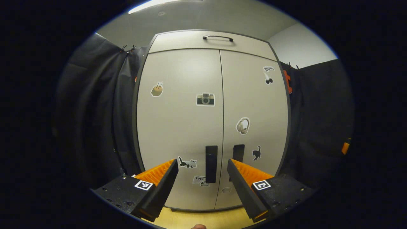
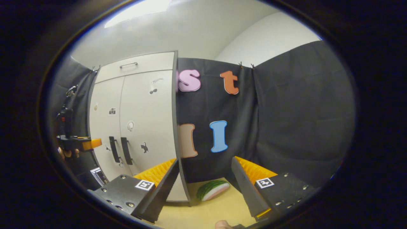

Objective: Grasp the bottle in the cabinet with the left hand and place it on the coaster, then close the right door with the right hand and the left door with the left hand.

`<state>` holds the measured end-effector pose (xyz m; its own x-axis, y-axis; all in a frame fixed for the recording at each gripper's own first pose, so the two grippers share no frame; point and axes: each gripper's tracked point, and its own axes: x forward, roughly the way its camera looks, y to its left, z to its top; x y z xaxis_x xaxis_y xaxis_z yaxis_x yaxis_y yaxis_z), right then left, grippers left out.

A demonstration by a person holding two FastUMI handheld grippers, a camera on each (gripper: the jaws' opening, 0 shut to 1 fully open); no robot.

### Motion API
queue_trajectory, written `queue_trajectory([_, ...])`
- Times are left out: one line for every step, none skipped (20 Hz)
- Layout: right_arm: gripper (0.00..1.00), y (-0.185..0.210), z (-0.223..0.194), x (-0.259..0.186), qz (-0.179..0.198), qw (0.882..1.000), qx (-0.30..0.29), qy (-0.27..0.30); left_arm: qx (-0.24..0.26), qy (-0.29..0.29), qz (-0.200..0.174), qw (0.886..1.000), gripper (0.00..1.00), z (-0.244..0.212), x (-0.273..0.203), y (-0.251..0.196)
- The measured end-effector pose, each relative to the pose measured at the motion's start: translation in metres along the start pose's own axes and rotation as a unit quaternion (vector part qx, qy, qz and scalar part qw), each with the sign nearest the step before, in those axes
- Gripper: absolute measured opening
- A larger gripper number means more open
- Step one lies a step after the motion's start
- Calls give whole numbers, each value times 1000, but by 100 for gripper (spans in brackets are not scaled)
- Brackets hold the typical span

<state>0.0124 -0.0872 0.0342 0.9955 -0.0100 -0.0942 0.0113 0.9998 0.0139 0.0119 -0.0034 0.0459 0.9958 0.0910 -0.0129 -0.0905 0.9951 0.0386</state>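
Fingers of the left gripper (image 1: 202,178) and right gripper (image 2: 205,178) stand wide, holding nothing; both cabinet (image 1: 190,127) doors are closed above the worktop (image 2: 210,210).

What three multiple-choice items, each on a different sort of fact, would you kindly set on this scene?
1. Where does the coaster lie?
A on the table beside the cabinet; B on top of the cabinet; C in a drawer.
2. How many upright black handles do the doors carry?
A one; B two; C four.
3. How do the doors stand?
A both shut; B right one open; C both open.

Answers: 1 A, it rests on the wood by the cabinet's side. 2 B, one per door. 3 A, they meet flush at the centre seam.
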Motion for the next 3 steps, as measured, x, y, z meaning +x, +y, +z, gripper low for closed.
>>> queue_trajectory([100,2,9,1,9,1000,-1,-7,-1,-6,0,1000,98,9,-8,-5])
queue_trajectory([100,4,17,4,19,1000,0,-13,-1,-12,2,1000,97,17,-18,-10])
queue_trajectory([100,5,24,5,26,1000,-1,-18,0,-17,5,1000,97,23,-25,-15])
